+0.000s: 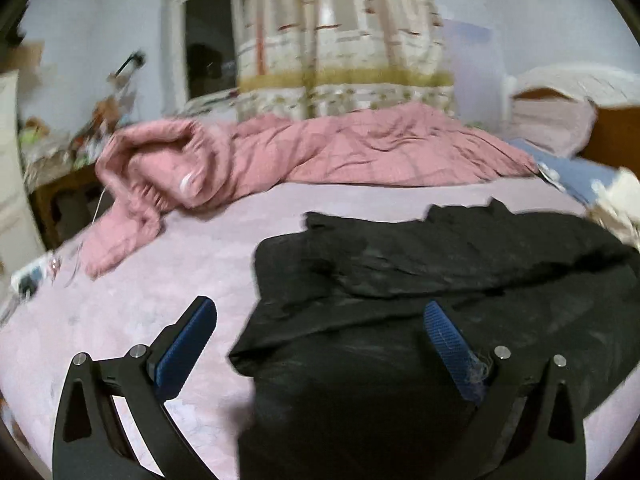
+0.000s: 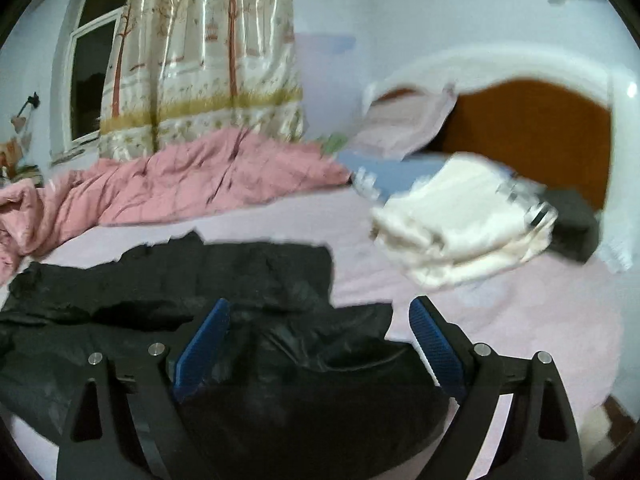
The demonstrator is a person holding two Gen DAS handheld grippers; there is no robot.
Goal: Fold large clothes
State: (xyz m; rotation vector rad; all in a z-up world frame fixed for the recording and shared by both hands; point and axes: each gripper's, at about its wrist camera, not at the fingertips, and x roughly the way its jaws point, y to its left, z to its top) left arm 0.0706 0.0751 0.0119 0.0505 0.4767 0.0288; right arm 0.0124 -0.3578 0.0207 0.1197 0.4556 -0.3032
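**Bedding crowds the far side; black garment sits under both open hand-held grippers**

Bedding takes up the back of your bed [image 1: 160,280]: a crumpled pink quilt [image 1: 320,148] runs along the far edge, with one end spilling toward the left side. Behind it hangs a patterned curtain [image 2: 200,60] beside a dark window [image 2: 92,68]. On your right, a stack of folded white cloth [image 2: 460,216] rests on the pale pink sheet, well apart from the black garment, with a blue item [image 2: 400,172] just behind it and a dark block [image 2: 572,220] next to it near the brown headboard [image 2: 528,128]. A pillow [image 2: 404,124] leans at the head end. Small clutter lies at the left edge of the bed in the left wrist view; it is too blurred to name.

Your black garment [image 1: 400,280] lies spread and rumpled across the near middle of the bed, clear of the quilt and the white stack.

Your left hand-held gripper [image 1: 320,344] has its jaws spread wide. The garment's left edge falls between the fingers: one blue pad [image 1: 188,348] is over bare sheet, the other over black fabric, and neither presses on it.

Your right hand-held gripper [image 2: 320,344] is likewise spread wide over the garment's right end, one pad over the fabric and one past its edge, gripping nothing.
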